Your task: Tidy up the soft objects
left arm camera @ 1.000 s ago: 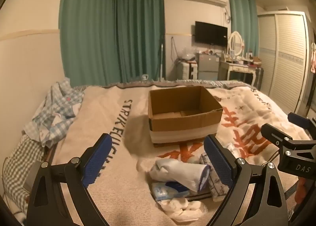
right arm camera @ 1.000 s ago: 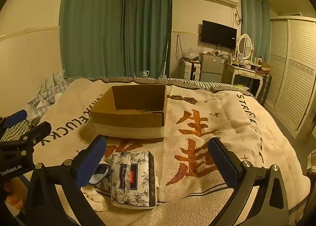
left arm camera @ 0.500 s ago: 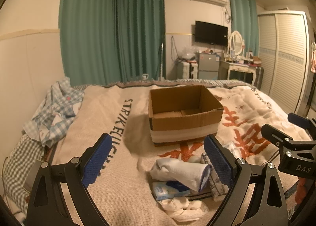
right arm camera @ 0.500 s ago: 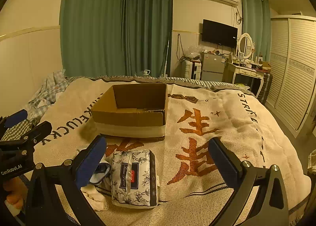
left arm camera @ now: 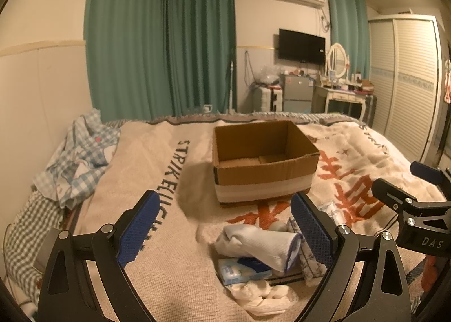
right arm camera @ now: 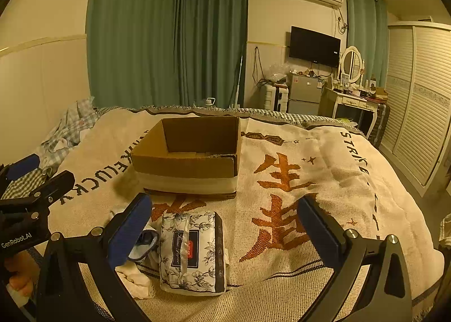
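Note:
An open cardboard box (left arm camera: 262, 161) stands mid-bed; it also shows in the right wrist view (right arm camera: 191, 158). In front of it lies a pile of soft things: a rolled white sock (left arm camera: 262, 246), a blue-white tissue pack (left arm camera: 239, 270), a crumpled white cloth (left arm camera: 262, 298) and a floral tissue pack (right arm camera: 191, 251). My left gripper (left arm camera: 225, 229) is open and empty, hovering above and before the pile. My right gripper (right arm camera: 225, 229) is open and empty, the floral pack below and between its fingers.
A cream blanket with orange characters (right arm camera: 282, 181) covers the bed. Checked bedding (left arm camera: 73, 158) is heaped at the left edge. A wardrobe (right arm camera: 417, 96), a dressing table (right arm camera: 355, 99) and green curtains (left arm camera: 169, 40) stand beyond the bed.
Both grippers have stayed open and almost still; the views shift only slightly. Nothing on the bed has moved.

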The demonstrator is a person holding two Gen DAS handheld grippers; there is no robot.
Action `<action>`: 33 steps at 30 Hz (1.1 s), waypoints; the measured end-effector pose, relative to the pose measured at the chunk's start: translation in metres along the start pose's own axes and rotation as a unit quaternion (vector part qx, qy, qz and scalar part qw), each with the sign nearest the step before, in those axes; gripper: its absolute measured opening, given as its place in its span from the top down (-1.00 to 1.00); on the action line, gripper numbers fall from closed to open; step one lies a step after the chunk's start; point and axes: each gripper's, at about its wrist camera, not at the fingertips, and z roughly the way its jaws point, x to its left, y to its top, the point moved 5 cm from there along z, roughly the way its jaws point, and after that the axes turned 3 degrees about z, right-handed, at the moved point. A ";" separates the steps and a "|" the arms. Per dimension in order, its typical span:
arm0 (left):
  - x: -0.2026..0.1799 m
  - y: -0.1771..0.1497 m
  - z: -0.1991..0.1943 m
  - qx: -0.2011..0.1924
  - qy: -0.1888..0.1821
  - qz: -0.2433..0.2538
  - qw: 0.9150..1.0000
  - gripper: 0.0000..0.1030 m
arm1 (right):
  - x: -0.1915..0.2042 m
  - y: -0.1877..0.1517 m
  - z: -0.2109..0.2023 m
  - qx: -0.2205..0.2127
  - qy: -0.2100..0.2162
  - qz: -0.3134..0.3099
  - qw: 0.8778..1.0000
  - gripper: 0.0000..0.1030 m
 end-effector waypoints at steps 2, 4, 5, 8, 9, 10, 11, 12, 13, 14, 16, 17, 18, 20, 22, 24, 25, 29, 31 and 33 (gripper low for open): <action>0.000 0.000 0.000 0.000 0.000 0.000 1.000 -0.85 | 0.000 0.000 0.000 0.001 0.001 0.000 1.000 -1.00; 0.000 0.000 0.000 0.000 0.000 0.000 1.000 -0.85 | -0.001 -0.001 -0.001 0.001 0.000 0.000 1.000 -1.00; 0.000 0.000 0.000 0.000 0.000 0.001 1.000 -0.85 | 0.000 0.000 0.000 0.001 0.000 0.000 1.000 -1.00; 0.000 0.000 0.000 0.000 0.000 0.000 1.000 -0.85 | 0.000 0.000 -0.001 0.001 0.000 0.000 1.000 -1.00; 0.000 0.000 0.000 0.000 0.000 0.000 1.000 -0.85 | 0.000 0.000 -0.001 0.001 -0.001 0.000 1.000 -1.00; 0.000 0.000 0.000 0.000 -0.001 0.000 1.000 -0.85 | 0.000 0.000 -0.001 0.001 -0.001 0.000 1.000 -1.00; 0.000 0.000 0.000 0.000 0.000 0.000 1.000 -0.85 | 0.000 0.000 -0.001 0.001 -0.001 0.000 1.000 -1.00; 0.000 0.000 0.000 0.000 0.000 0.001 1.000 -0.85 | 0.000 0.000 -0.001 0.001 -0.001 0.000 1.000 -1.00; 0.000 0.000 0.000 0.000 0.000 0.001 1.000 -0.85 | -0.001 0.000 -0.001 0.001 -0.001 0.000 1.000 -1.00; 0.000 0.000 0.000 0.000 0.000 0.001 1.000 -0.85 | 0.000 0.000 -0.001 0.001 -0.001 0.000 1.000 -1.00; 0.000 0.000 0.000 0.000 0.000 0.001 1.000 -0.85 | -0.001 0.000 -0.001 0.001 -0.001 0.000 1.000 -1.00; 0.000 0.001 0.000 0.000 0.000 0.000 1.000 -0.85 | 0.000 0.000 -0.001 0.001 0.000 0.000 1.000 -1.00; 0.000 0.001 0.000 0.000 0.000 0.000 1.000 -0.85 | 0.000 0.000 -0.001 0.001 0.000 0.000 1.000 -1.00; 0.000 0.001 0.000 0.000 0.000 0.001 1.000 -0.85 | -0.001 0.000 -0.001 0.001 -0.001 0.000 1.000 -1.00; 0.000 0.001 0.000 0.000 0.000 0.001 1.000 -0.85 | -0.001 0.000 -0.001 0.001 -0.001 0.000 1.000 -1.00; 0.000 0.000 0.000 0.000 0.000 0.001 1.000 -0.85 | -0.001 0.000 -0.001 0.000 0.000 0.000 1.000 -1.00; 0.000 0.001 0.000 0.000 0.000 0.001 1.000 -0.85 | -0.001 0.000 -0.001 0.000 0.000 0.000 1.000 -1.00; 0.000 0.001 0.000 0.000 0.000 0.001 1.000 -0.85 | -0.001 0.000 -0.001 0.001 -0.001 0.000 1.000 -1.00; 0.000 0.001 0.000 0.000 0.001 0.001 1.000 -0.85 | -0.001 0.000 -0.001 0.001 -0.001 0.000 1.000 -1.00; 0.000 0.002 0.000 -0.001 0.001 0.001 1.000 -0.85 | -0.001 0.001 -0.001 0.000 -0.001 -0.001 1.000 -1.00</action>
